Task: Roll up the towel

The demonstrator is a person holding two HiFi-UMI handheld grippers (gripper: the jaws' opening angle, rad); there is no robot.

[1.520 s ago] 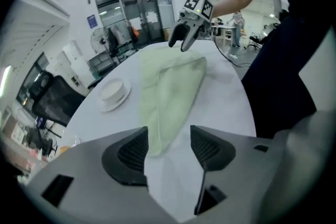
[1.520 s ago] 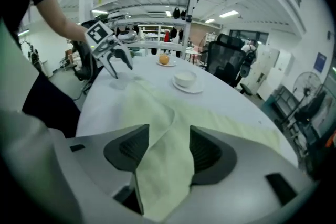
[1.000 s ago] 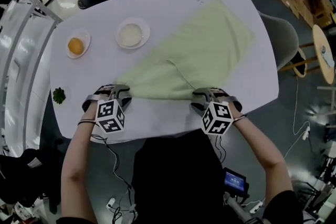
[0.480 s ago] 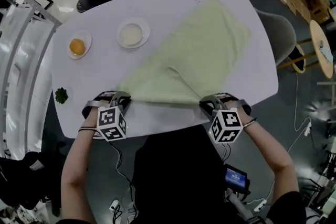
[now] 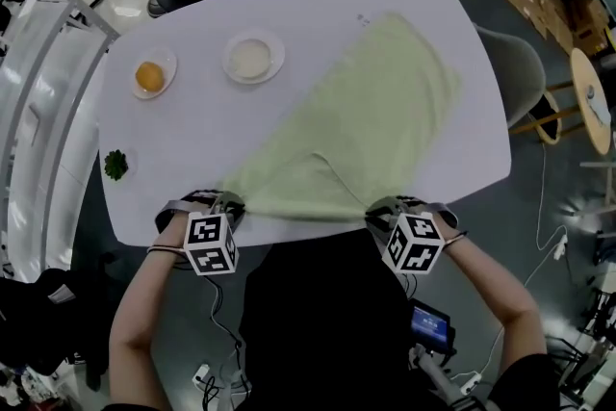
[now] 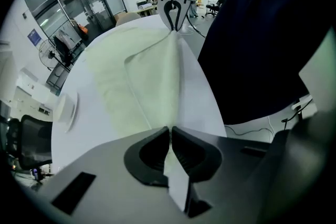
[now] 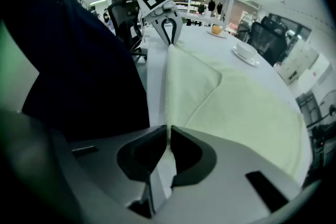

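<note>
Left gripper (image 6: 170, 131) pinches one near corner of the towel (image 5: 366, 111); right gripper (image 7: 169, 131), jaws just closed, pinches the other, so the edge lies taut and straight at the table (image 5: 192, 135) rim for an even roll

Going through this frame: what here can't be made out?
- Head view: marker cubes cover the jaws of the left hand-held gripper and right hand-held gripper, and the pale green cloth towel's corners they pinch.
- Head view: the small dark green thing near the white oval table's left edge is too small to identify.
- Head view: what the round white bowl holds is too washed out to tell.
</note>
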